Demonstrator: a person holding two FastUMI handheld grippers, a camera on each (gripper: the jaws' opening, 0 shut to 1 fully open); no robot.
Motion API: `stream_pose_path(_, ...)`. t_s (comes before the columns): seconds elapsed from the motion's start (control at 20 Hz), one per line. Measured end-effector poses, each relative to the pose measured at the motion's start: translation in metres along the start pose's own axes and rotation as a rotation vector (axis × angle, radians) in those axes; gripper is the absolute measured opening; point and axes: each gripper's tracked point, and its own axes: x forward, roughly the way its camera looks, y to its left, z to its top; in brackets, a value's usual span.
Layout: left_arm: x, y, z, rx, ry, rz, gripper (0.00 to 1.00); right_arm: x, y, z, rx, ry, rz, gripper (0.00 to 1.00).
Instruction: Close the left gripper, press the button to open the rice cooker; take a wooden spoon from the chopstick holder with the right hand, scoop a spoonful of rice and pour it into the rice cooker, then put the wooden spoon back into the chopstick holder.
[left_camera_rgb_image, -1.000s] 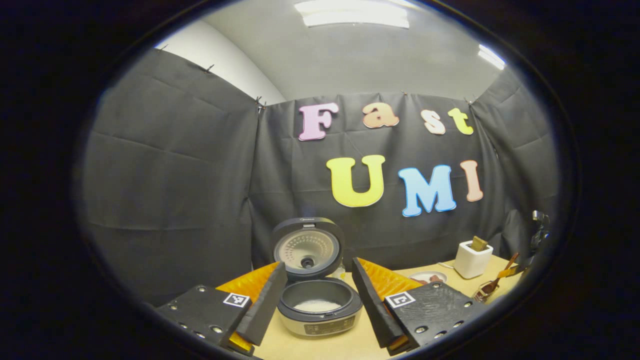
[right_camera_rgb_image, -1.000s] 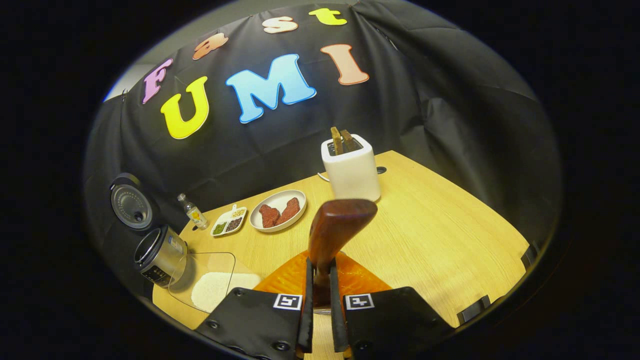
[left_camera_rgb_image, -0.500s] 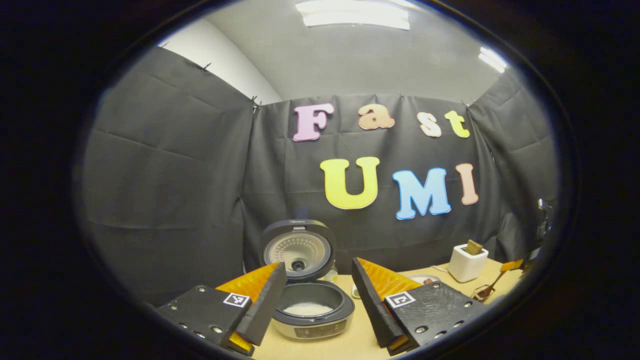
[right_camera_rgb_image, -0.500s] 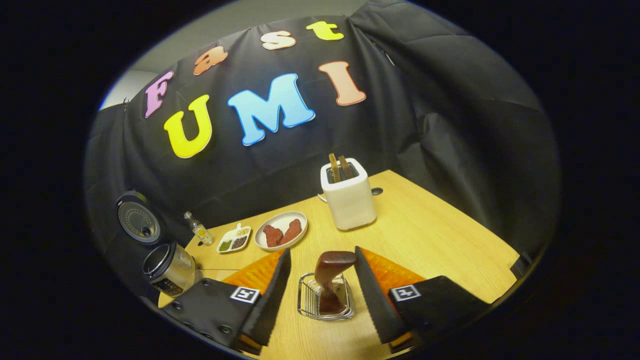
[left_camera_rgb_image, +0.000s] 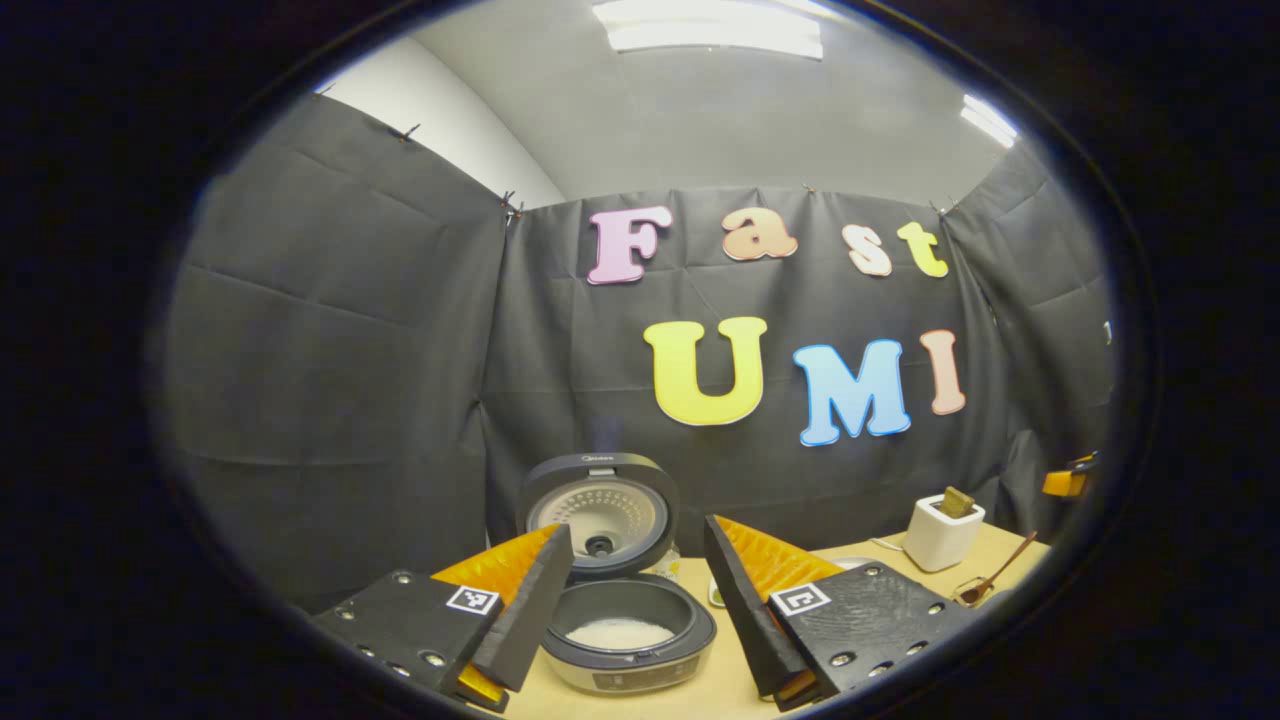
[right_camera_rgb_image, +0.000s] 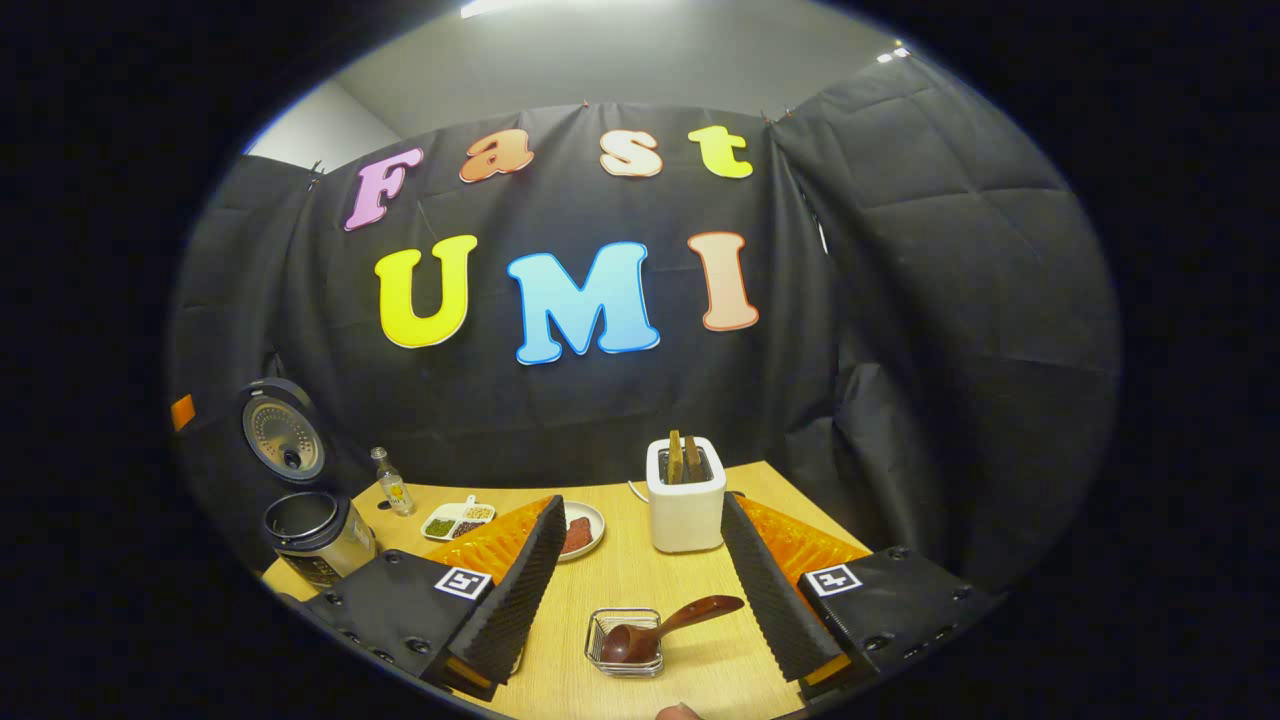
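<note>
Right tongs (right_camera_rgb_image: 640, 590): spread, gripping nothing
Wooden spoon (right_camera_rgb_image: 665, 628): between them, apart, lying in chopstick holder (right_camera_rgb_image: 624, 643) (bowl down)
Left tongs (left_camera_rgb_image: 630, 600): spread

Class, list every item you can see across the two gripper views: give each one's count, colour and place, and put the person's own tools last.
rice cooker: one, dark and silver, lid up, white rice inside, left end of table
wooden spoon: one, reddish brown, bowl down in the holder, handle leaning right
chopstick holder: one, wire, front of table
toaster: one, white, two brown slices in its slots, back of table
plate: one, white, red pieces on it, left of toaster
divided dish: one, white, green, dark and pale fillings, left of plate
small bottle: one, clear, beside the cooker
table: one, light wood
left tool: one, black and orange, open, before the cooker
right tool: one, black and orange, open, above the holder
</note>
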Motion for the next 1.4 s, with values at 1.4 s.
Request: stream_pose_path(1.4,0.297,0.055,0.0,-0.03,0.087,0.009,0.84,-0.041,0.041,-0.016,-0.118,-0.007,-0.15,0.98)
